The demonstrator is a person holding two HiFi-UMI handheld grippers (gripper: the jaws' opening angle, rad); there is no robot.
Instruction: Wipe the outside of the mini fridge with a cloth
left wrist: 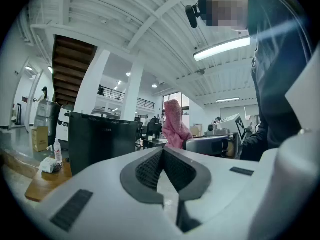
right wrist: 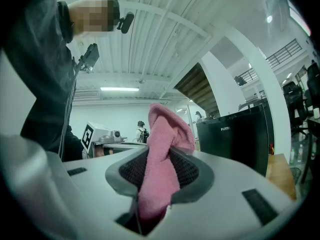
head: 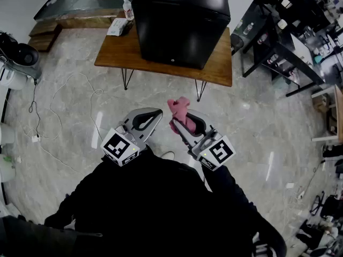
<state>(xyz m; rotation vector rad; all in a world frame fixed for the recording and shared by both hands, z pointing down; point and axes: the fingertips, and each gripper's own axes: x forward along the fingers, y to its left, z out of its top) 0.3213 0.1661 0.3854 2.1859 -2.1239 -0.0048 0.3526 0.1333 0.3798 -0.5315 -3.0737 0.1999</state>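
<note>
Pink cloth (head: 179,108) clamped in the right gripper (head: 182,125); black mini fridge (head: 179,25) well ahead on a wooden table (head: 120,55).

Only the head view shows the layout: the fridge stands on the low, hairpin-legged table, a water bottle (head: 127,8) just beside its left rear corner, and both grippers are held over the marble floor (head: 69,122), well apart from it. The right gripper view shows the cloth pinched between its jaws, the free end standing upright above them. The left gripper view shows the left gripper (left wrist: 163,151) with its jaws together, nothing between them.
</note>
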